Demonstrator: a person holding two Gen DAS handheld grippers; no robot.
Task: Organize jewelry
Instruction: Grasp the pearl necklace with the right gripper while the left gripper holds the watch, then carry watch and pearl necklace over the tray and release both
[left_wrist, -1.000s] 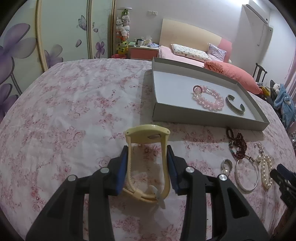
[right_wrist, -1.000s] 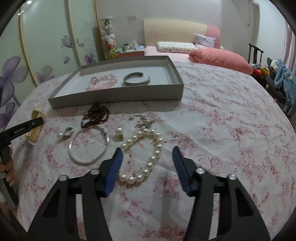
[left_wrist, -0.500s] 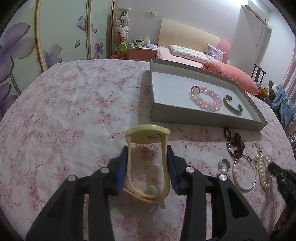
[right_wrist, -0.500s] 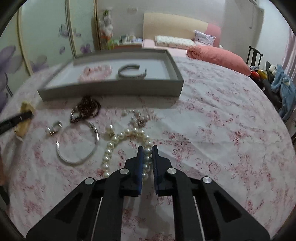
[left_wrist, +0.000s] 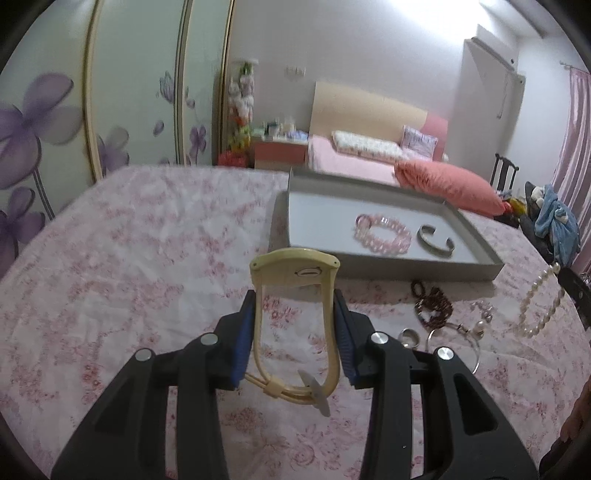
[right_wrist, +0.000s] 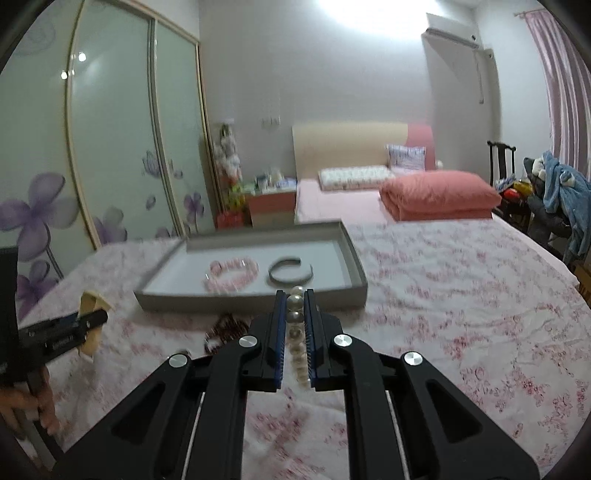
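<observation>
My left gripper (left_wrist: 294, 306) is shut on a cream-yellow wristwatch (left_wrist: 293, 269), held above the floral bedspread. My right gripper (right_wrist: 295, 295) is shut on a white pearl necklace (right_wrist: 295, 317); in the left wrist view the pearl necklace (left_wrist: 539, 302) hangs in a loop from that gripper at the far right. A grey tray (left_wrist: 476, 243) lies ahead, holding a pink bead bracelet (left_wrist: 382, 234) and a silver cuff (left_wrist: 436, 240). The tray (right_wrist: 354, 258), bracelet (right_wrist: 231, 273) and cuff (right_wrist: 290, 271) also show in the right wrist view.
On the bedspread in front of the tray lie dark red beads (left_wrist: 432, 304), a silver ring (left_wrist: 408, 336), a thin silver bangle (left_wrist: 476, 347) and a small pearl piece (left_wrist: 480, 308). A folded salmon duvet (right_wrist: 439, 194) lies beyond the tray. Wardrobe doors stand at the left.
My right gripper closed on the pearl necklace and lifted it off the bedspread. My left gripper has risen with the watch still in its grip.
</observation>
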